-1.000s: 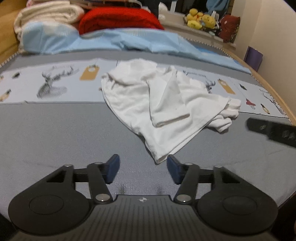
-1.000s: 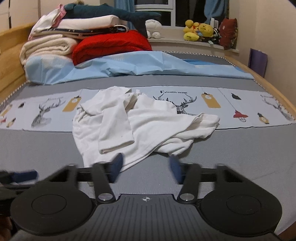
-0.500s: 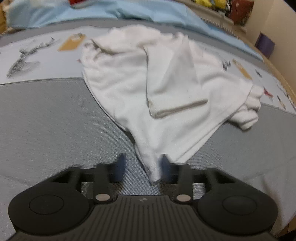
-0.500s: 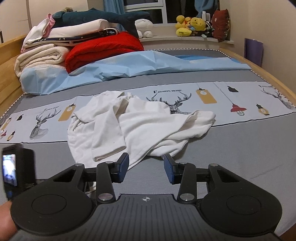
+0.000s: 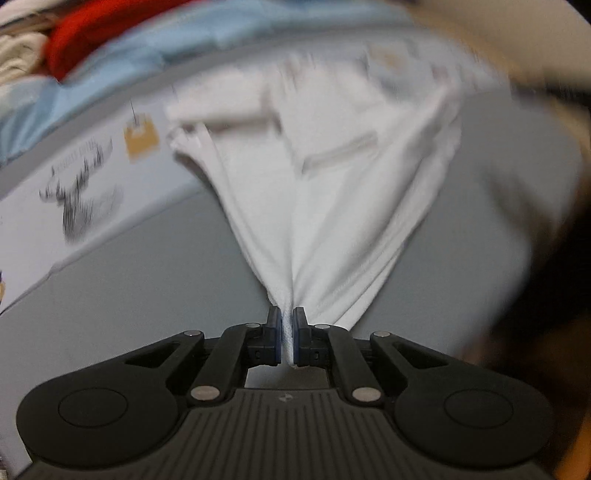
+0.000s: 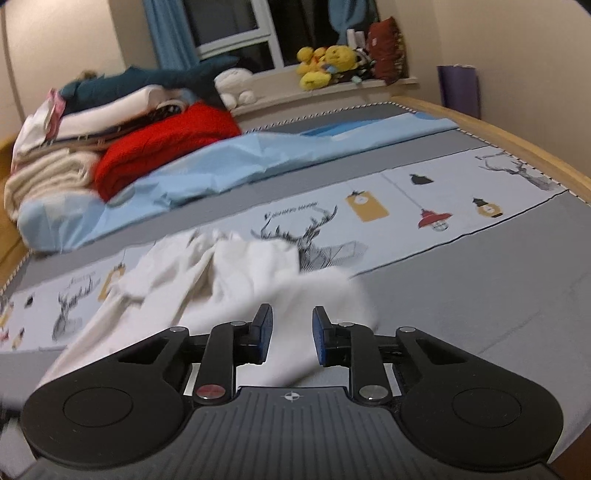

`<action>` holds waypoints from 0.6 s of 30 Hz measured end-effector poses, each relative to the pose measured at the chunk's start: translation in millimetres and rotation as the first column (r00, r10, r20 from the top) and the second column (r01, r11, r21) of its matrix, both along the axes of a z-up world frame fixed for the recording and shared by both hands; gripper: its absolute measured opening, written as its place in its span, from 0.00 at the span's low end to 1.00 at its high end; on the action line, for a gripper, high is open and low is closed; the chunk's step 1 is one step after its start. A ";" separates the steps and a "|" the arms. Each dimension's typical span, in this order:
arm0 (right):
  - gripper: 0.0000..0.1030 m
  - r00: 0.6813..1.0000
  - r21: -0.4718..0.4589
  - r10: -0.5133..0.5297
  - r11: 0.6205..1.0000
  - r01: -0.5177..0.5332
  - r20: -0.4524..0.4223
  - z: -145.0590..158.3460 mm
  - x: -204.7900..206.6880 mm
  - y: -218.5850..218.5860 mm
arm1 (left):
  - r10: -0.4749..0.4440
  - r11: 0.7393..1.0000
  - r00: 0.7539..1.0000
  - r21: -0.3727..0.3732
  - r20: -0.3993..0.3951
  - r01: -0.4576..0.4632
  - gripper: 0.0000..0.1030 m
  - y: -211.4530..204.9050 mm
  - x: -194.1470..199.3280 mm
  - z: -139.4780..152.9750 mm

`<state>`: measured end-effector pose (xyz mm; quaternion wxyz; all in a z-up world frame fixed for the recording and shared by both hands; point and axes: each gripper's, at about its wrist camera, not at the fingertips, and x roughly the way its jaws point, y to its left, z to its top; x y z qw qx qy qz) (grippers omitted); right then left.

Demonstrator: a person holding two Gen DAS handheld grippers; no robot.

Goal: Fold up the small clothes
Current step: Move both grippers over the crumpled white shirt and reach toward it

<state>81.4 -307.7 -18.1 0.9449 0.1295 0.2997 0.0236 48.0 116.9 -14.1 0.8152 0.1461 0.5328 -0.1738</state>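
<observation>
**Mia:** What do you see from the left camera?

**Ben:** The left hand-held gripper [image 5: 287,334] is squeezed tight on a corner of the white shirt [image 5: 332,192]. A thin strip of white cloth sits between its two blue pads. The shirt is pulled up from that corner like a tent and spreads out wide farther away.

**Mia:** Where is the rest of the shirt?

**Ben:** It lies on the bed [image 5: 129,295], on the gray cover. Part of it reaches over the pale strip with the deer drawing [image 5: 79,201] and the yellow tag [image 5: 142,140]. Behind it are a light blue sheet [image 5: 122,70] and a red blanket [image 5: 92,33]. This picture is very blurry.

**Mia:** And the right camera?

**Ben:** The right hand-held gripper [image 6: 293,338] has its pads apart, and they are closing. White cloth from the shirt [image 6: 240,273] sits in the gap between them, but the pads are not pressing on it. The shirt is crumpled on the bed [image 6: 480,295], right in front of that gripper and off to the left.

**Mia:** What is farther back?

**Ben:** The light blue sheet [image 6: 229,166], the red blanket [image 6: 166,147], and a pile of folded blankets [image 6: 66,147]. Yellow stuffed toys [image 6: 325,62] sit on the window ledge.
</observation>
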 end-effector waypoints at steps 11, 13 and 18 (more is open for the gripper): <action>0.45 0.914 0.042 0.193 0.981 -0.191 -0.357 -66.3 91.5 -11.2 | 0.322 0.937 0.945 -0.120 -0.064 -0.328 0.18 73.8 47.6 -46.2; 0.55 0.886 0.072 0.226 0.974 -0.215 -0.406 -78.7 99.6 -3.2 | 0.335 0.933 0.938 -0.110 -0.088 -0.344 0.32 74.4 61.2 -53.6; 0.68 0.841 0.053 0.264 0.961 -0.271 -0.473 -95.6 107.4 17.6 | 0.357 0.925 0.924 -0.082 -0.139 -0.370 0.38 70.8 71.3 -76.4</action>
